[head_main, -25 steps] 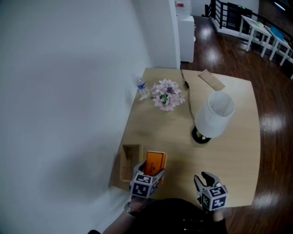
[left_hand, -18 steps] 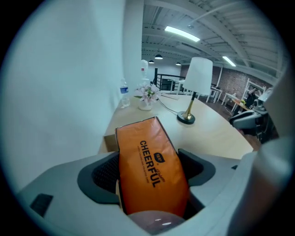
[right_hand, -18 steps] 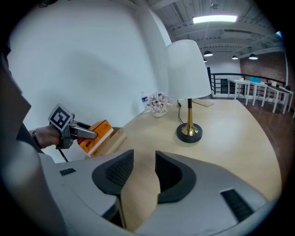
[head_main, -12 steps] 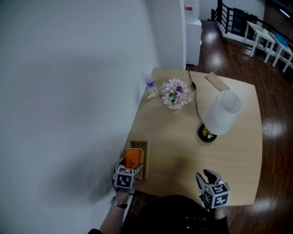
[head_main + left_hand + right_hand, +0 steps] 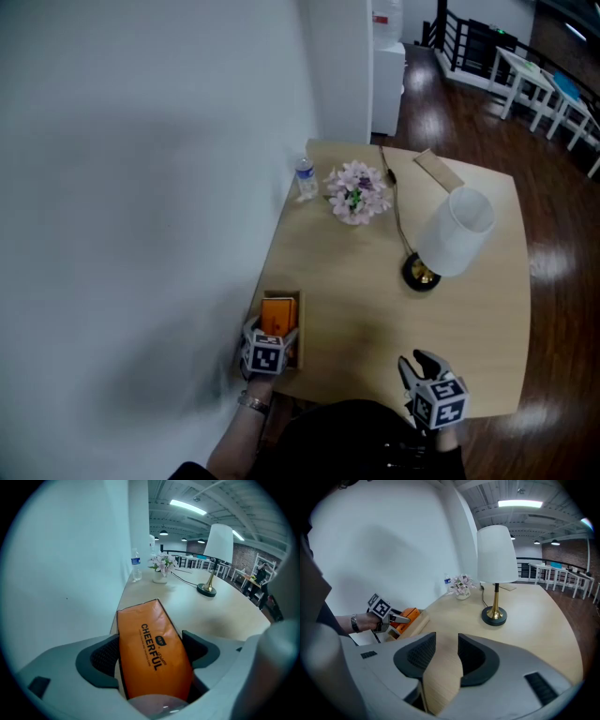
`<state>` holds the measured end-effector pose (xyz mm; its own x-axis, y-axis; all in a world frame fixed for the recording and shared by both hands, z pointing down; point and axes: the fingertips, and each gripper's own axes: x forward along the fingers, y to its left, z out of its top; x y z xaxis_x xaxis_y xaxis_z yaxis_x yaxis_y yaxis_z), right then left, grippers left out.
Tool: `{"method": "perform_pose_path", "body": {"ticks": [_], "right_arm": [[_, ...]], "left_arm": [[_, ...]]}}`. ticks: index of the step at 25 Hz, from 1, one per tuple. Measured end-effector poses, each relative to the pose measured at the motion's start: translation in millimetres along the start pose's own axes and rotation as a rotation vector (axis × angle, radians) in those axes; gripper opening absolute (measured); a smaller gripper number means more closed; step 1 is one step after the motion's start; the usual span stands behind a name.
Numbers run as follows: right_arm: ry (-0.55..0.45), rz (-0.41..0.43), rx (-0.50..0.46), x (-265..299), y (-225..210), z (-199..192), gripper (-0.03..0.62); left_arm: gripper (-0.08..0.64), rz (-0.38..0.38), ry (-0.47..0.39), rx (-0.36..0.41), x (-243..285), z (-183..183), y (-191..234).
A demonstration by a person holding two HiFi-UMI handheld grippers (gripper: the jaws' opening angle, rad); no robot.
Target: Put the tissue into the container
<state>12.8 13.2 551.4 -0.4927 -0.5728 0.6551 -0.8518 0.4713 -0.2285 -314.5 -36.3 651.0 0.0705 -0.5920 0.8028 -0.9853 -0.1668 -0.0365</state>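
Observation:
An orange tissue pack [image 5: 277, 316] stands inside the open wooden container [image 5: 297, 323] at the table's near left corner, against the wall. My left gripper [image 5: 273, 332] is over the container with the pack [image 5: 154, 653] between its pads. Both pads still touch the pack's sides while the jaws are opening. In the right gripper view the pack [image 5: 405, 617] and the container [image 5: 414, 622] show at the left. My right gripper [image 5: 418, 362] hovers at the table's near edge, open a little, with nothing between its fingers [image 5: 417, 656].
A white-shaded lamp [image 5: 450, 234] with a brass base stands mid-table, its cable running to the far edge. A flower vase [image 5: 354, 192] and a water bottle [image 5: 304, 177] sit far left by the wall. A flat brown piece [image 5: 437, 169] lies at the far edge.
My left gripper carried the orange pack leftward from beside the container and down into it. The right gripper stayed where it was.

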Motion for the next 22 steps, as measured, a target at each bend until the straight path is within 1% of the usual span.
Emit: {"method": "perform_pose_path", "body": {"ticks": [2,4,5,7,9,10,12,13,15,16,17,18,19,20,21,22], "right_arm": [[-0.003,-0.009,0.003,1,0,-2,0.155],[-0.004,-0.017,0.006,1,-1,-3,0.155],[-0.006,-0.02,0.007,0,-1,-3,0.155],[-0.011,-0.025,0.009,-4,-1,-2,0.155],[-0.025,-0.029,0.013,-7,-4,1,0.155],[-0.034,-0.031,0.015,-9,-6,3,0.155],[-0.053,-0.04,0.023,-13,-11,10,0.155],[-0.062,-0.048,0.03,-15,-15,13,0.155],[-0.069,-0.07,0.047,-20,-25,14,0.155],[-0.068,-0.081,0.054,-22,-29,13,0.155],[-0.066,-0.09,0.06,-25,-33,11,0.155],[-0.064,-0.098,0.067,-28,-37,9,0.151],[-0.065,-0.105,0.076,-32,-41,6,0.111],[-0.069,-0.108,0.085,-35,-45,4,0.036],[-0.074,-0.105,0.09,-38,-48,1,0.009],[-0.076,-0.1,0.094,-41,-51,-2,0.008]], "left_arm": [[0.458,-0.004,-0.039,-0.028,3,0,4],[0.488,-0.02,-0.085,-0.049,-5,11,1],[0.489,-0.037,-0.109,-0.054,-12,18,-3],[0.489,-0.096,-0.166,-0.06,-30,35,-20],[0.474,-0.177,-0.231,-0.045,-55,57,-47],[0.455,-0.225,-0.263,-0.03,-68,69,-64],[0.367,-0.329,-0.318,0.01,-93,91,-104],[0.303,-0.383,-0.338,0.036,-103,100,-125],[0.126,-0.467,-0.362,0.094,-113,112,-167],[0.073,-0.49,-0.367,0.125,-114,114,-185],[0.068,-0.505,-0.367,0.152,-113,115,-201],[0.043,-0.518,-0.362,0.17,-110,113,-215],[0.043,-0.532,-0.353,0.183,-107,110,-229],[0.038,-0.543,-0.342,0.195,-104,107,-241],[0.038,-0.549,-0.33,0.205,-102,103,-252],[0.038,-0.552,-0.317,0.212,-99,99,-260]]}}
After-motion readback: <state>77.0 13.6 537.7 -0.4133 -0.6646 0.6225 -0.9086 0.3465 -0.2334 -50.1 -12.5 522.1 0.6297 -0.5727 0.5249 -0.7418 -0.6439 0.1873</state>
